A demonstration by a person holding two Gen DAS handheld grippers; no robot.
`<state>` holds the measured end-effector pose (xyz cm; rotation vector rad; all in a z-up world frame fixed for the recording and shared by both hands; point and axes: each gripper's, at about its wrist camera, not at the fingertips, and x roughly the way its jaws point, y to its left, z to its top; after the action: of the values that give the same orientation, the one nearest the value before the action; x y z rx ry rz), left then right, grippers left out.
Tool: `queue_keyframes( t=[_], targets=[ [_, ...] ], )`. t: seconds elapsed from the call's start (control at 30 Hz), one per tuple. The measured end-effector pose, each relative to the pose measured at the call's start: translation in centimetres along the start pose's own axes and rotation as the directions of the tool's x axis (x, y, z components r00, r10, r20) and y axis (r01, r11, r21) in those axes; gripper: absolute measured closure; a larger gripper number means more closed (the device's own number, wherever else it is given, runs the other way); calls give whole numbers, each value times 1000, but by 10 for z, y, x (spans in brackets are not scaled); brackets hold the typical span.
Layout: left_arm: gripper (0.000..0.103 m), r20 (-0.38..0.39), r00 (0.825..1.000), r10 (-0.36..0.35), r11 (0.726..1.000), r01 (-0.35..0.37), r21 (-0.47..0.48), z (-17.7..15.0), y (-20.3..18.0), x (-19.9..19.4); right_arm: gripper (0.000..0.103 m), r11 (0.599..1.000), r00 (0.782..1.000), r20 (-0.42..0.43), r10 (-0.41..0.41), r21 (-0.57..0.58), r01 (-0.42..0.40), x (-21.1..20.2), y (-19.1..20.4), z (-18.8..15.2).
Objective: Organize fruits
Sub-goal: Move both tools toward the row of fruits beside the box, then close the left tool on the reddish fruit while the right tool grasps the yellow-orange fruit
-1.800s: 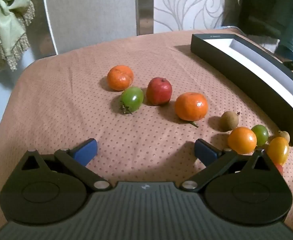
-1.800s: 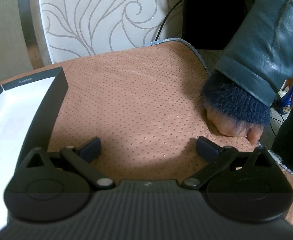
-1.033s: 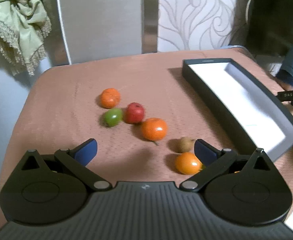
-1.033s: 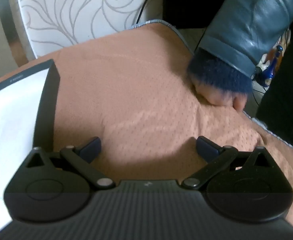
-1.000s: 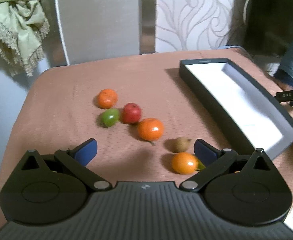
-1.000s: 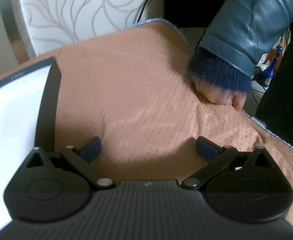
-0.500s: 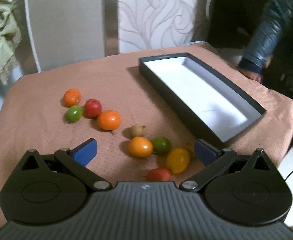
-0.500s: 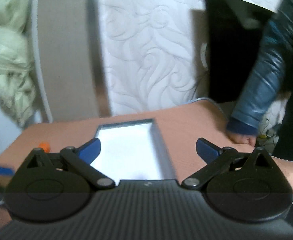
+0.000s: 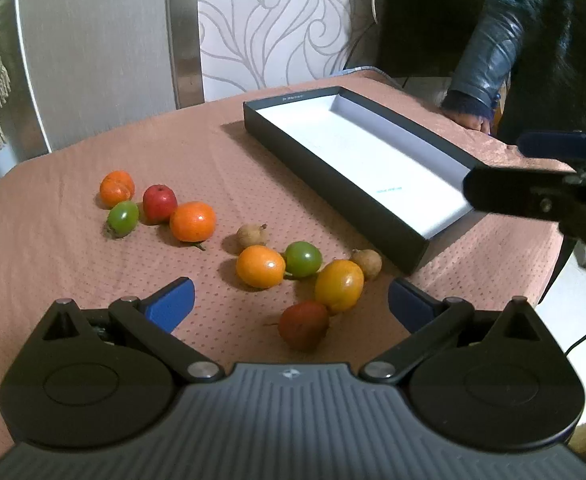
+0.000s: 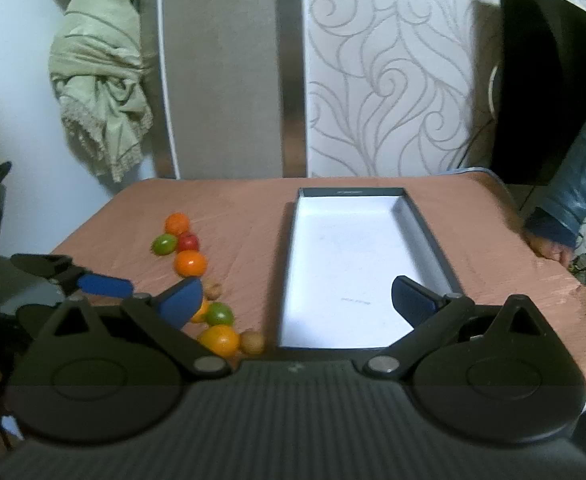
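Hovering wide open and empty, both tongs — left tongs [image 9: 291, 300], right tongs [image 10: 297, 294] — risk nudging the round fruits [image 9: 260, 266] clustered on the worktop [image 9: 53, 264] beside the empty box [image 9: 335, 194], sending them rolling.

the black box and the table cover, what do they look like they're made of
Box: probably rigid cardboard, matte black walls, smooth white lining with small print, sharp folded corners. Table cover: seemingly woven cloth, salmon-brown with a dotted texture, and it wrinkles near the edge.

Loose fruits [image 9: 260, 266] lie scattered on the cloth beside an empty dark box [image 9: 405, 236].
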<state>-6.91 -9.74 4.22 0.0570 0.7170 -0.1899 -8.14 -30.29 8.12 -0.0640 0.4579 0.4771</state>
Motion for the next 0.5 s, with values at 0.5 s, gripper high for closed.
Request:
queue_keyframes(
  t=[0.5],
  targets=[
    [3, 13, 999, -46, 998, 46, 47, -15, 6, -13, 32, 995, 990, -99, 96, 11, -95, 3, 36, -16]
  ],
)
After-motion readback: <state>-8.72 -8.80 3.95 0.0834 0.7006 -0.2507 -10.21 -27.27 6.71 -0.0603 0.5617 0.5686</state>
